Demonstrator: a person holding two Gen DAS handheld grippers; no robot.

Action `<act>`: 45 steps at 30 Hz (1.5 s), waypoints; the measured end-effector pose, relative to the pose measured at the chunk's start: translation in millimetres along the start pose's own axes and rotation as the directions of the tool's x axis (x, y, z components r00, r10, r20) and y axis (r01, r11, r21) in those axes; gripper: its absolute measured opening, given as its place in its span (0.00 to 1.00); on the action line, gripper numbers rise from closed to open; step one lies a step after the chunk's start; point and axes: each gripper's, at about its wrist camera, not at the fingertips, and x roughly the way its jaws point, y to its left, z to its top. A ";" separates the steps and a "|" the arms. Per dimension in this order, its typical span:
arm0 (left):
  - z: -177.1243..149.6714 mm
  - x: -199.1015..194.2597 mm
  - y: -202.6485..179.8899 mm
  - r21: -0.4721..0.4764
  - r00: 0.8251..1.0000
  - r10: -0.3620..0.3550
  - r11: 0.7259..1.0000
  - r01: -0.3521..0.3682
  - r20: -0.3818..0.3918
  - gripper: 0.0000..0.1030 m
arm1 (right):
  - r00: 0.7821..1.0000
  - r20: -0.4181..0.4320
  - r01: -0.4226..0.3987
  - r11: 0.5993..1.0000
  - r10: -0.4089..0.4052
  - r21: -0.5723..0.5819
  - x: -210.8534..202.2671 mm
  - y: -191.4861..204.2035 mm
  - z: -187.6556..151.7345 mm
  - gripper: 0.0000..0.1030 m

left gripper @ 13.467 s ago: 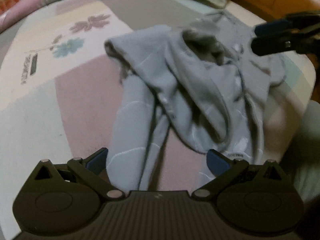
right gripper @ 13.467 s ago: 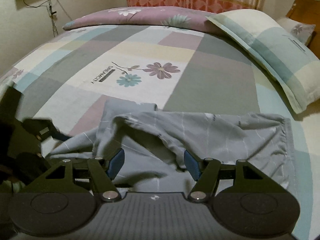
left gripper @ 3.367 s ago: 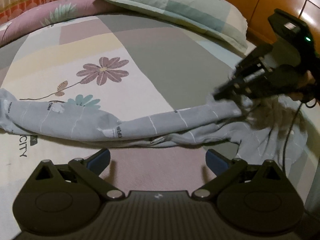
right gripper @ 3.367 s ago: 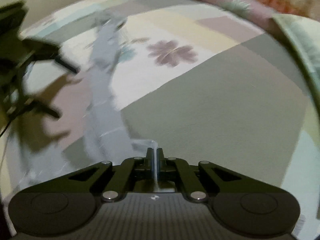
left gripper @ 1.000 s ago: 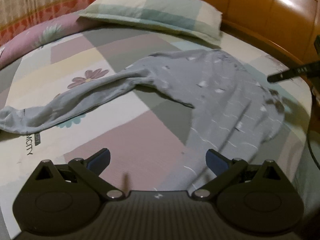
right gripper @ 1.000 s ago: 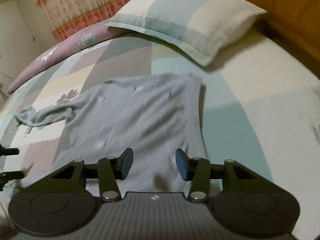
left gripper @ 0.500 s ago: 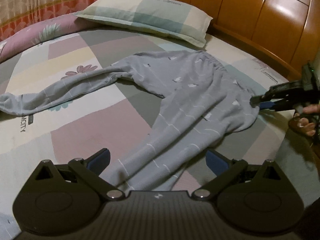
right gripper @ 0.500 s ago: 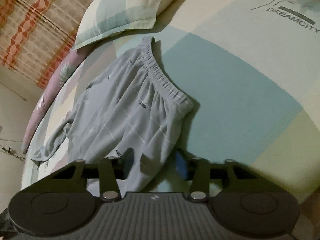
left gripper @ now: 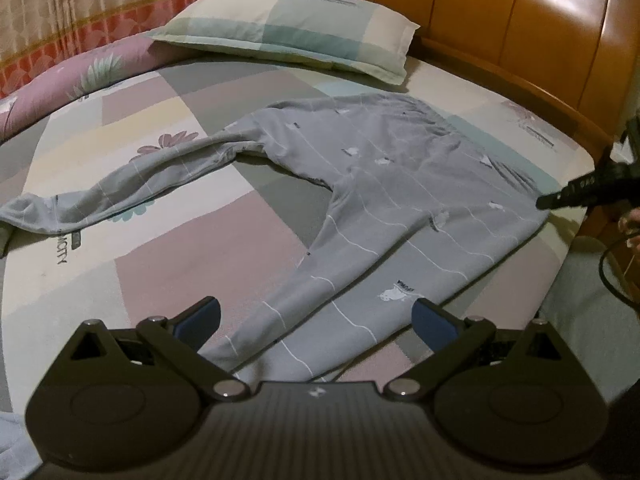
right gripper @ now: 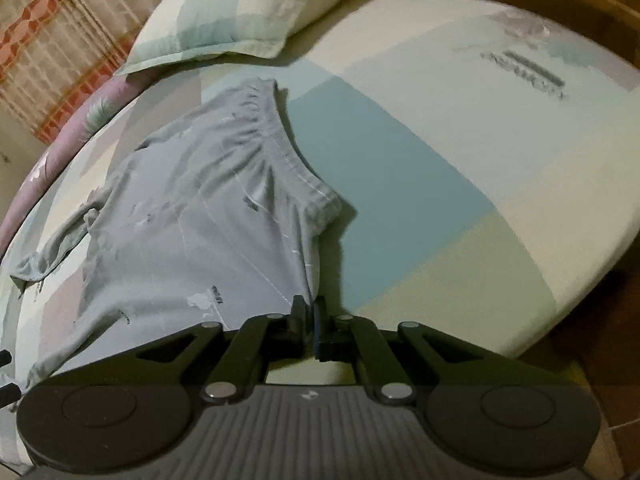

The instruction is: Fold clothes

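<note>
Grey trousers [left gripper: 384,200] lie spread on the patchwork bed [left gripper: 168,248], waistband toward the wooden headboard [left gripper: 520,28]. A checked pillow [left gripper: 288,36] lies beyond the trousers; curtains [left gripper: 80,4] hang behind. The right claw [right gripper: 309,316] pinches the trousers' near edge, its jaws easing apart. The left claw [left gripper: 316,320] hovers released over one leg.

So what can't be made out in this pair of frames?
- Near leg cuff of the grey pants: left wrist view, hidden behind the left gripper.
- Print on the bed sheet: right wrist view, blurred.
- Fabric pinched in the right gripper: jaws nearly together, opening slightly; fingers cover it.
</note>
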 end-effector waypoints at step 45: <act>-107.7 -75.7 143.6 -0.139 0.955 0.205 0.961 -0.237 -0.213 0.98 | 0.910 -0.361 -0.403 0.232 0.203 -0.885 94.7 383.9 -103.6 0.27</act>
